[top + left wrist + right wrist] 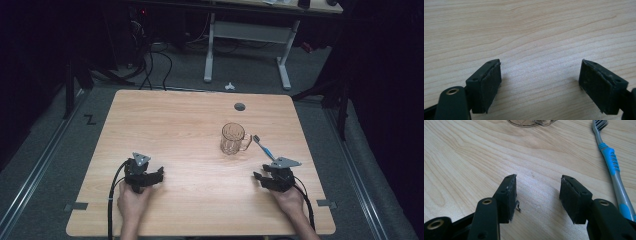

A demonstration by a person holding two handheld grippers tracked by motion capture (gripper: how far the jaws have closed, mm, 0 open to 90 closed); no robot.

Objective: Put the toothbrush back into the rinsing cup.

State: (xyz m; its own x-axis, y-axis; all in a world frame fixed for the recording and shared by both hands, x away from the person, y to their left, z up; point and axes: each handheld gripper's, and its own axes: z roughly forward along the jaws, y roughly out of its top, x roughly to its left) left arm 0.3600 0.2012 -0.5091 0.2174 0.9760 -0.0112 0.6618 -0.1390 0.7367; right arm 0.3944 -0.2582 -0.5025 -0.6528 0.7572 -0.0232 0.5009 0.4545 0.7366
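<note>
Both hands rest near us: left gripper and right gripper, jaws apart, empty. Toothbrush lies at 12 o'clock of right gripper, beside glass mug. Next (we reckon): reach fwd, pinch handle.

A light wooden counter with a round grommet hole near its far edge stands on grey carpet floor. Beyond it a white-legged desk stands, black cables trailing at far left. Metal rails run along both sides. The surrounding room is dark.
</note>
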